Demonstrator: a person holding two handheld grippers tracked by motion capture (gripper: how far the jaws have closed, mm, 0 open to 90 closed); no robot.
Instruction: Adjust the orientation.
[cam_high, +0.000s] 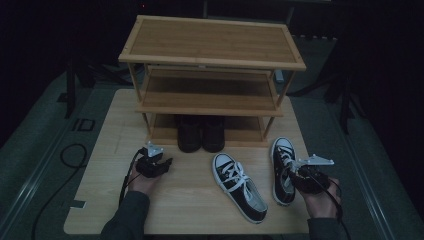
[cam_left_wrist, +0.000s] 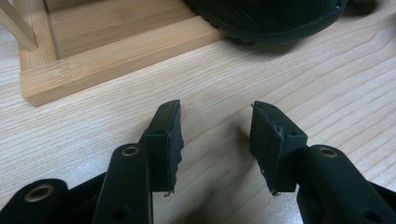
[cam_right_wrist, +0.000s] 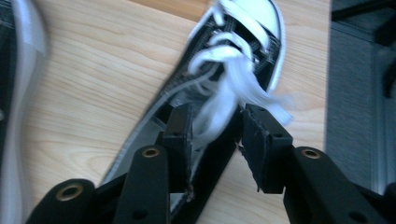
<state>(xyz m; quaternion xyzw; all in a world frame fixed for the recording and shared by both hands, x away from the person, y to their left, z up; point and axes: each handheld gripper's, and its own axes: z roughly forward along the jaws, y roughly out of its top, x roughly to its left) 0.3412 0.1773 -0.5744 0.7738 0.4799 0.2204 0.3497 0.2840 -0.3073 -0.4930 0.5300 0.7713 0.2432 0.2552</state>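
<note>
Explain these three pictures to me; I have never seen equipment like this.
A person sits at a light wooden table and holds a hand-held two-jaw tool in each hand. The high view looks down from above. The other two pictures come from cameras riding on each tool, looking along its black jaws.

The left gripper is open over bare table, near the three-tier bamboo shoe rack, whose bottom shelf holds a pair of dark shoes.

Two black canvas sneakers with white laces lie on the table: one in the middle, one on the right. The right gripper straddles the right sneaker's side wall, one jaw inside; whether the pads press is unclear.
</note>
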